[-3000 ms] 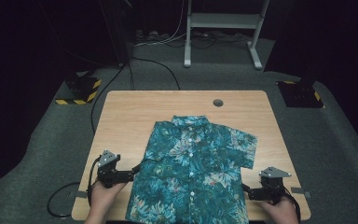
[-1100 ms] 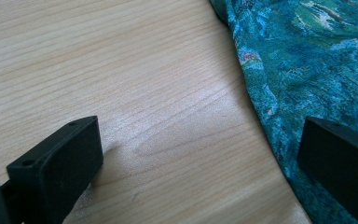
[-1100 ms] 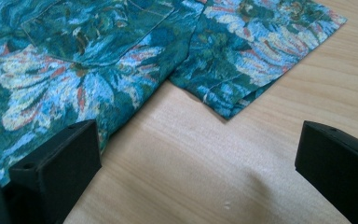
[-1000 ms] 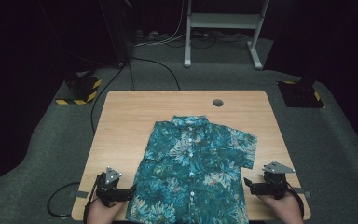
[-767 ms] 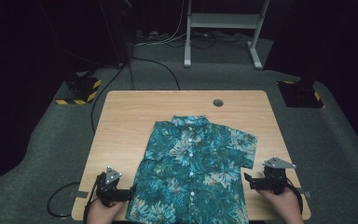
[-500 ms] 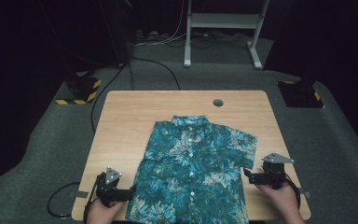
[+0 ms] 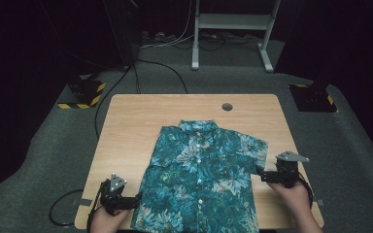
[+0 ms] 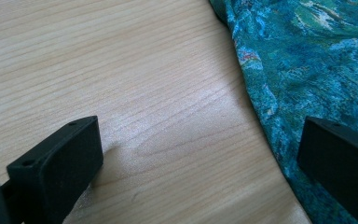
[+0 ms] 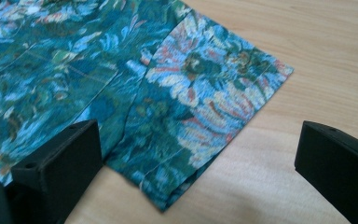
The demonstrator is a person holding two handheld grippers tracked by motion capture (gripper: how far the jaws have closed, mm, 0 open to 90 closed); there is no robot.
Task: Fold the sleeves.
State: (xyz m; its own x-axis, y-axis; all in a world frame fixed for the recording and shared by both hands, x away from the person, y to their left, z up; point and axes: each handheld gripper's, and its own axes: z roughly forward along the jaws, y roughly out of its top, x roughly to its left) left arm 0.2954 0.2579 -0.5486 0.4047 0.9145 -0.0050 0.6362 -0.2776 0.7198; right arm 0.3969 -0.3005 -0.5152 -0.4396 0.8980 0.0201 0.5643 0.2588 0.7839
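Note:
A teal floral short-sleeved shirt (image 7: 201,179) lies flat and buttoned on the wooden table (image 7: 136,126), collar away from me. My left gripper (image 7: 135,200) sits at the shirt's lower left edge, open. In the left gripper view its wide-apart jaws straddle bare wood, and the shirt's side edge (image 8: 307,60) runs under the right jaw. My right gripper (image 7: 262,174) is open beside the shirt's right sleeve. In the right gripper view the sleeve (image 9: 214,102) lies between the jaws, its hem corner close to the left one.
A round cable hole (image 7: 227,106) sits near the table's far edge. Bare wood lies left of the shirt and beyond the collar. On the floor are cables, two yellow-and-black striped bases (image 7: 85,92) and a white stand (image 7: 233,24).
My right gripper has moved away from me along the table's right side to the sleeve. My left gripper drew back toward the near edge earlier and has since stayed still.

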